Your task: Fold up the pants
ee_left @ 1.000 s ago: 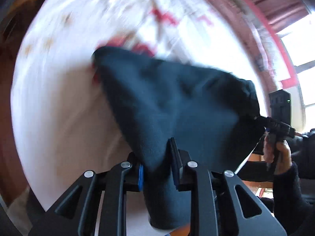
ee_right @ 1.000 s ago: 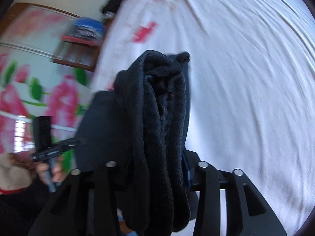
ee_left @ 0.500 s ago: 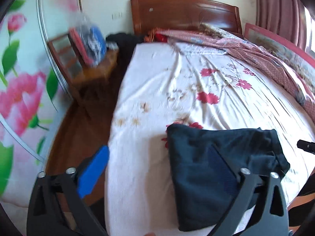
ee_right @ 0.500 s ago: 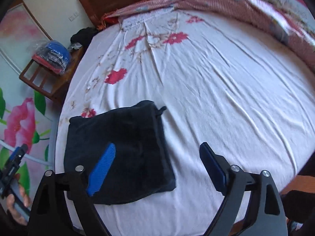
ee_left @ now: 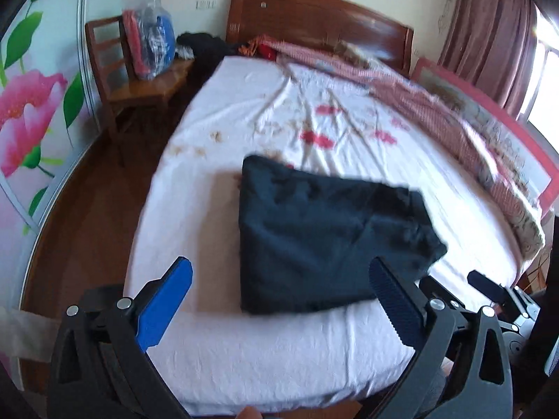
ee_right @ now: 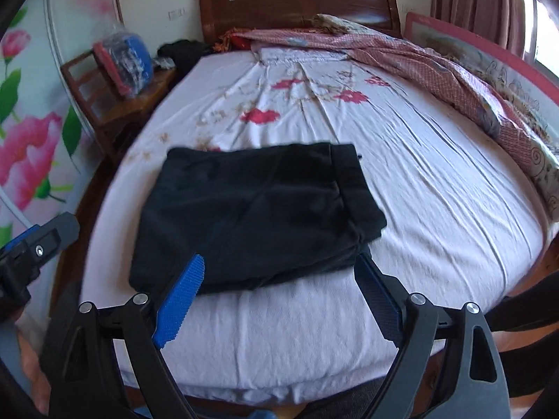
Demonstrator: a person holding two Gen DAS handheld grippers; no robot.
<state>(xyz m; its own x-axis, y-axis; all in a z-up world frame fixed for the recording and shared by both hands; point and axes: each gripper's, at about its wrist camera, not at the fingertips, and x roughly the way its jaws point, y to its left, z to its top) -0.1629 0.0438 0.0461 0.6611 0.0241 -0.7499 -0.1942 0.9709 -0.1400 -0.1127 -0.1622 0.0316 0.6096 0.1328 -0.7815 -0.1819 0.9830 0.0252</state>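
Left hand-held gripper [ee_left: 279, 300] wide, empty; right hand-held gripper [ee_right: 279, 289] wide, empty; both above folded pants [ee_right: 251, 216] on bed [ee_right: 436, 209].

Both tongs, left [ee_left: 279, 300] and right [ee_right: 279, 296], have let go and spread, leaving the pants [ee_right: 251, 216] folded on the bed [ee_right: 436, 209].

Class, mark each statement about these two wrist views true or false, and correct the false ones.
1. The pants lie folded on the bed. True.
2. The left gripper is shut on the pants. False: its jaws are open and hold nothing.
3. The right gripper has its jaws open. True.
4. The pants are white. False: they are dark, on a white sheet.
5. A wooden chair beside the bed holds a plastic bag. True.
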